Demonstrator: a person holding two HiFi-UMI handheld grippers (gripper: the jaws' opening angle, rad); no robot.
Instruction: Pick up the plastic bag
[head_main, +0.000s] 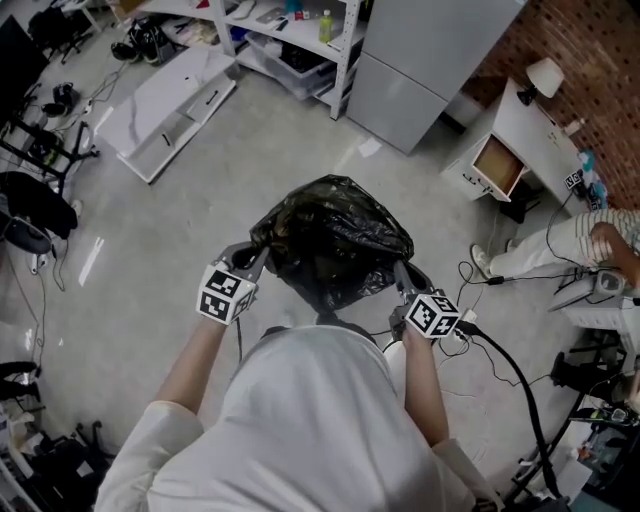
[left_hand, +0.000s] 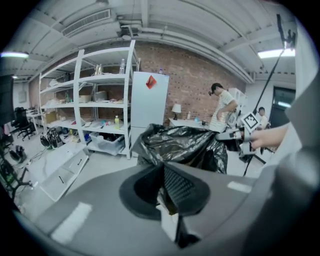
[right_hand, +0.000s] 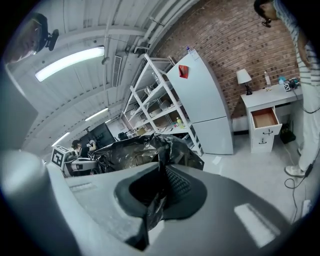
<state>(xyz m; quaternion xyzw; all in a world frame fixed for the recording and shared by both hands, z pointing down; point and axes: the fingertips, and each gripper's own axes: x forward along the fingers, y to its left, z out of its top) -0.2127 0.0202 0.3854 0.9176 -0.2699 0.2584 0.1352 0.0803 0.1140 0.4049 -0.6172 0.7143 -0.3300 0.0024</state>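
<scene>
Black plastic bag (head_main: 335, 250) stretches between your bent, raised arms, one edge clamped in your left gripper (head_main: 257, 259), the other in your right gripper (head_main: 402, 279), over a grey concrete floor (head_main: 170, 240) near white shelving (head_main: 300, 40).

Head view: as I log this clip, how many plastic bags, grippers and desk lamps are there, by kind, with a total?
plastic bag: 1, black
grippers: 2, the left gripper and the right gripper, each shut on the bag's edge
desk lamp: 1, white
Total: 4
</scene>
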